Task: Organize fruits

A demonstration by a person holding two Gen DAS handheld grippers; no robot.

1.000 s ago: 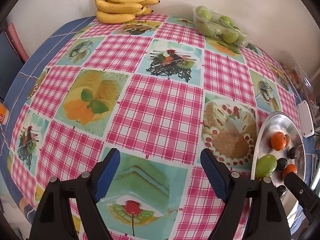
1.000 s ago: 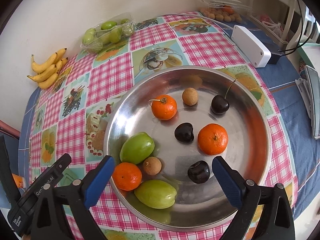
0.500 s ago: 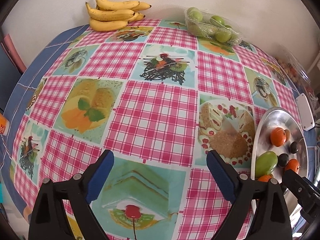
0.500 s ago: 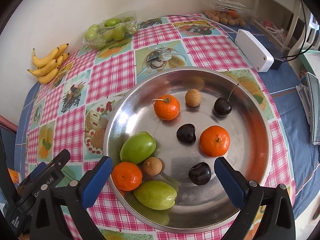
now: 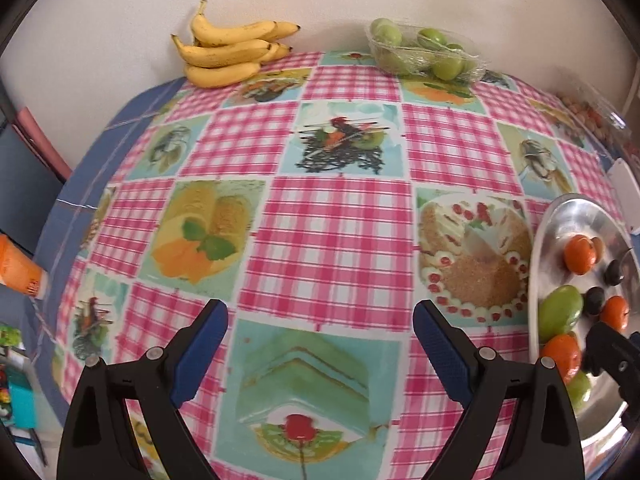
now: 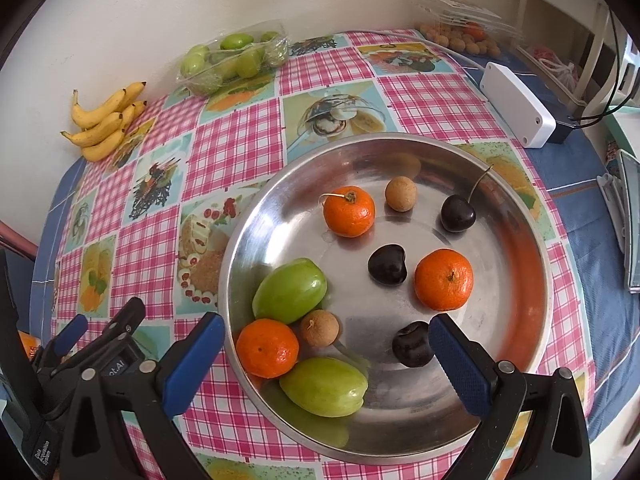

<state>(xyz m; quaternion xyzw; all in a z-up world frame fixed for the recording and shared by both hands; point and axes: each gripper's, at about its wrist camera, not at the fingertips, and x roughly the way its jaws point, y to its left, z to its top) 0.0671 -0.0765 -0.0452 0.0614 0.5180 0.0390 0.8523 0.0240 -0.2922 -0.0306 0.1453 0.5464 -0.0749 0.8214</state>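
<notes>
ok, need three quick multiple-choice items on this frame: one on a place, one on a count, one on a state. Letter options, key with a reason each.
1. Where does the banana bunch lie?
A. in the steel bowl
B. on the table by the wall
C. inside the clear plastic tray

2. How many orange mandarins are in the steel bowl?
A. two
B. three
C. five

3. What is the state of the right tool?
A. open, holding nothing
B. shut on a cherry
C. shut on a green fruit

Key:
1 B: the bunch rests at the table's far edge against the wall, apart from the bowl.
2 B: one mandarin sits at the back, one to the right, one at the near rim.
3 A: its fingers stand wide apart over the bowl with no fruit pressed between them.
</notes>
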